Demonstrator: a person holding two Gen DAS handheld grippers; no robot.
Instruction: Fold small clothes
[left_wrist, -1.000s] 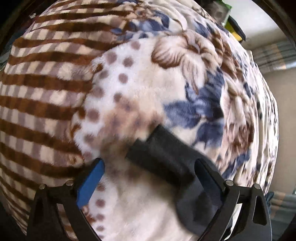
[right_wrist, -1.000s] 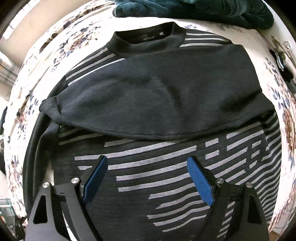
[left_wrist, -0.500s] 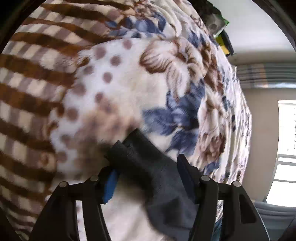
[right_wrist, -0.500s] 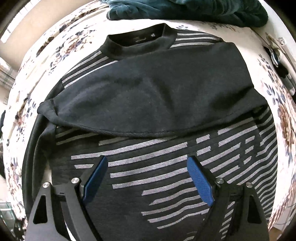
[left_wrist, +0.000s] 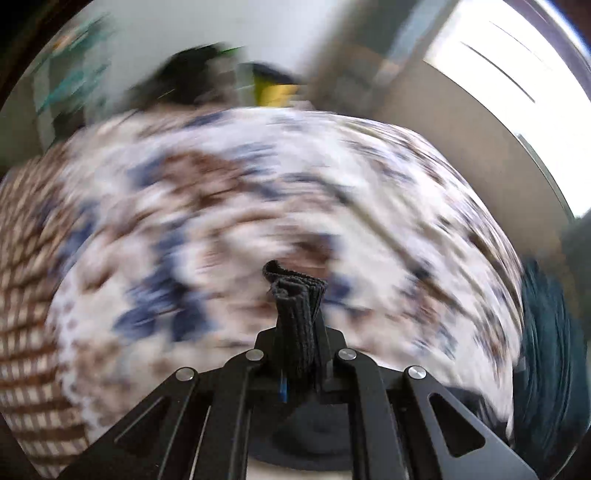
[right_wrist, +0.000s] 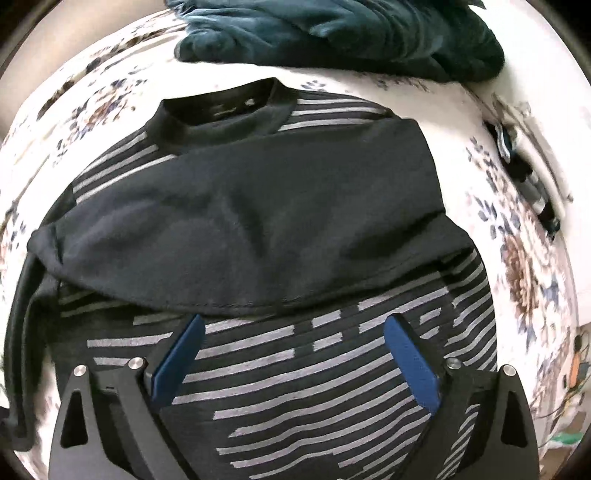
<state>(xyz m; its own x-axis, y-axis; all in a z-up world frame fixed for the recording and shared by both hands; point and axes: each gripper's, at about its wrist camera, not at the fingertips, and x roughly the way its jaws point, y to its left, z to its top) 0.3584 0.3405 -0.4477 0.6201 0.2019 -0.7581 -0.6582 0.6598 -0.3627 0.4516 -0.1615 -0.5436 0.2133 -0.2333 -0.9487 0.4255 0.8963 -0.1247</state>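
Over the floral blanket (left_wrist: 229, 206), left claw (left_wrist: 297, 354) clamped on a dark cuff (left_wrist: 297, 302) — right claw (right_wrist: 293, 354) opening, empty, above the striped sweater (right_wrist: 295, 369).

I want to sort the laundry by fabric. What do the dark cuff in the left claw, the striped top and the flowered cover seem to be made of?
Dark cuff: ribbed knit, probably cotton or a blend; vertical ribs show. Striped top: matte black jersey-like knit; its grey stripes look printed or woven, unclear which. Flowered cover: seemingly plush fleece with a soft, fuzzy surface.
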